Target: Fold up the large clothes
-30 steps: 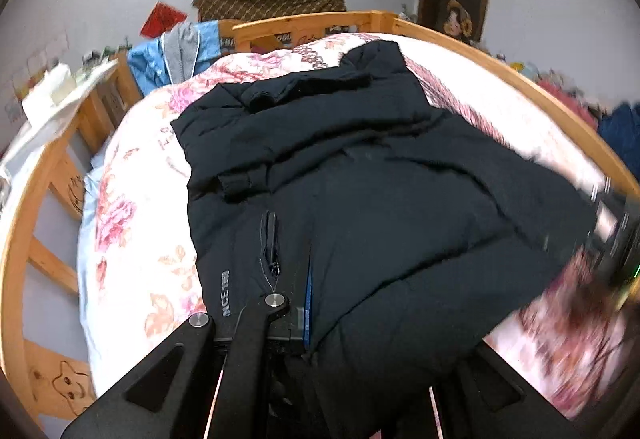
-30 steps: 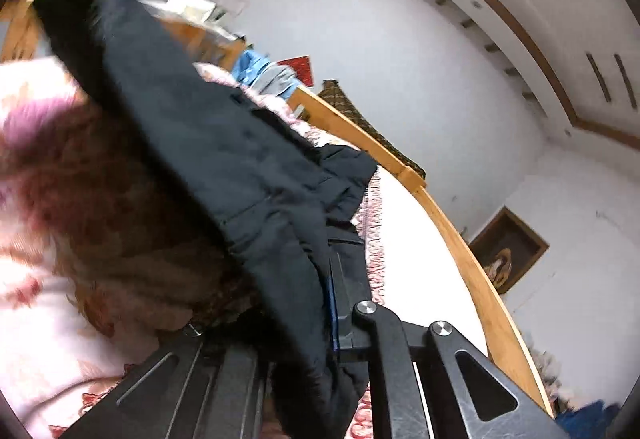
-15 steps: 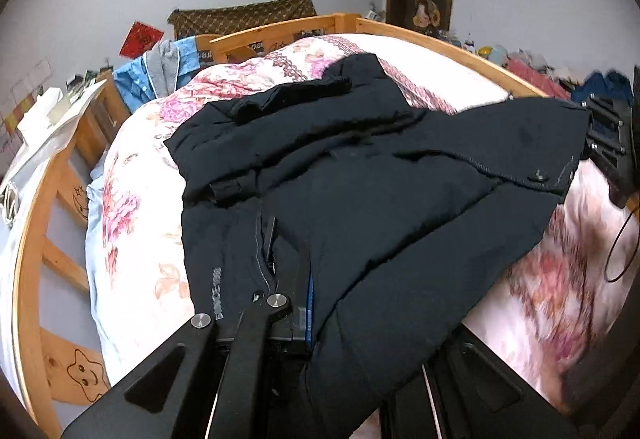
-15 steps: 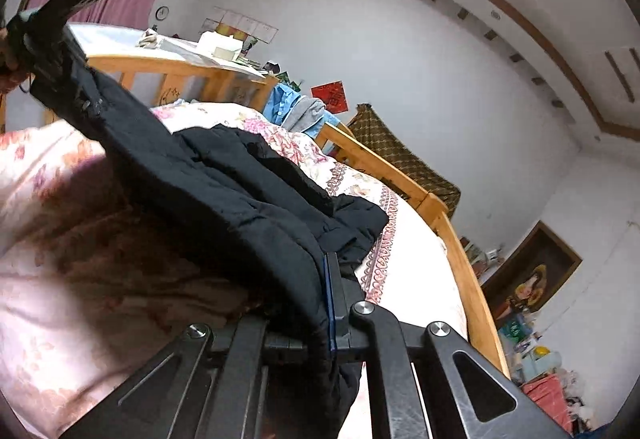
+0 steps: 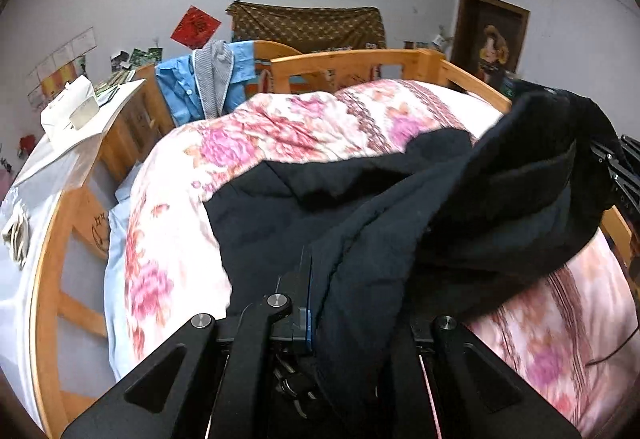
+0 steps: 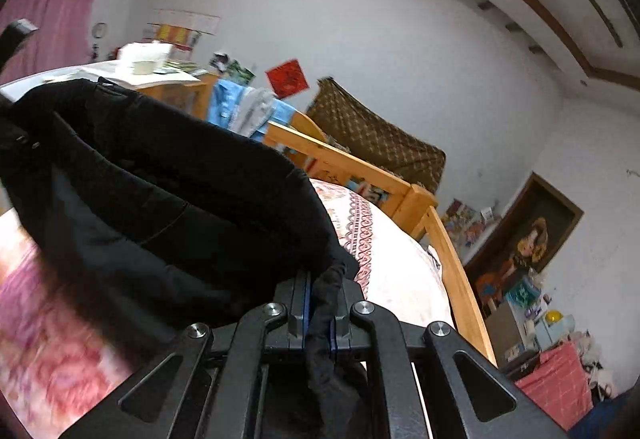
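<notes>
A large dark navy jacket (image 5: 400,215) is lifted above the floral quilt (image 5: 304,127) of a wooden bed. My left gripper (image 5: 344,303) is shut on one edge of the jacket, which drapes over its right finger. My right gripper (image 6: 320,303) is shut on another bunched edge of the jacket (image 6: 160,199). The cloth hangs stretched between the two grippers, folded over itself. In the left wrist view the right gripper (image 5: 616,175) shows at the far right edge, holding the raised part.
The wooden bed frame (image 5: 360,63) rings the quilt. A blue shirt (image 5: 200,87) hangs on the headboard. A white-covered table (image 5: 60,143) with papers stands at the left. A framed picture (image 6: 524,239) and clutter stand by the right wall.
Both grippers have lifted the jacket off the quilt and drawn it toward me. The far half of the quilt, covered before, now shows bare. The right-held edge has risen.
</notes>
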`<state>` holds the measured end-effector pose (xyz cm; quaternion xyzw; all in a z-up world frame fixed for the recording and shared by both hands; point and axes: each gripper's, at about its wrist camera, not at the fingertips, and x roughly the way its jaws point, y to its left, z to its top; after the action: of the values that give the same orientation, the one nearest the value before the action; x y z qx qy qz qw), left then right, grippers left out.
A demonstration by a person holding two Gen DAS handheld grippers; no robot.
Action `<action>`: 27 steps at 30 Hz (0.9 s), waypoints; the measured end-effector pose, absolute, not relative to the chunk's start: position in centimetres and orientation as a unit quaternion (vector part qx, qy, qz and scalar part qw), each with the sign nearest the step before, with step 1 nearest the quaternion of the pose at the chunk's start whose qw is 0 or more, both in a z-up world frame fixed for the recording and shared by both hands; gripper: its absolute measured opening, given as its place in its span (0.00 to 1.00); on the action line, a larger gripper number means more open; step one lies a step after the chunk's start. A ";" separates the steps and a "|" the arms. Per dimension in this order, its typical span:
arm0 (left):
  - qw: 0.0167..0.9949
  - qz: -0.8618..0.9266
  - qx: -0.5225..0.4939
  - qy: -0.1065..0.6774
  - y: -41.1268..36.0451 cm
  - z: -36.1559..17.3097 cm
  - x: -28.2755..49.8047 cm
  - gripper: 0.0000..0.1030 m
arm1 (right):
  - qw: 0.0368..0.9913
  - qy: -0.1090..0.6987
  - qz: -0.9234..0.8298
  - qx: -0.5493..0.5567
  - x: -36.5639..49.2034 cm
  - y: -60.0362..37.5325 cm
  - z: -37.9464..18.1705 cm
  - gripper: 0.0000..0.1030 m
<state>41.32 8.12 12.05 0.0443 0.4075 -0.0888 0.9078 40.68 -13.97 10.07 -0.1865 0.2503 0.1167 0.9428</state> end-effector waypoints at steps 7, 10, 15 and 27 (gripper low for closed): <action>0.917 -0.064 0.039 0.393 9.0 9.6 48.4 0.06 | 0.958 0.223 0.069 -0.166 48.2 -12.4 5.7 0.06; 0.917 -0.050 0.030 0.394 9.5 8.3 51.4 0.06 | 0.960 0.222 0.054 -0.160 51.5 -11.5 4.2 0.06; 0.911 -0.032 0.024 0.410 10.2 5.2 55.4 0.06 | 0.957 0.239 0.038 -0.161 55.2 -10.2 1.5 0.07; 0.930 -0.062 -0.016 0.362 12.7 4.4 54.9 0.36 | 0.948 0.279 0.020 -0.151 58.8 -9.4 -3.9 0.40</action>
<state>54.88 12.66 4.36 -0.0156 0.3617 -0.0615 0.9301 58.81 -9.42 -3.85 -0.1514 0.2790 0.0198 0.9481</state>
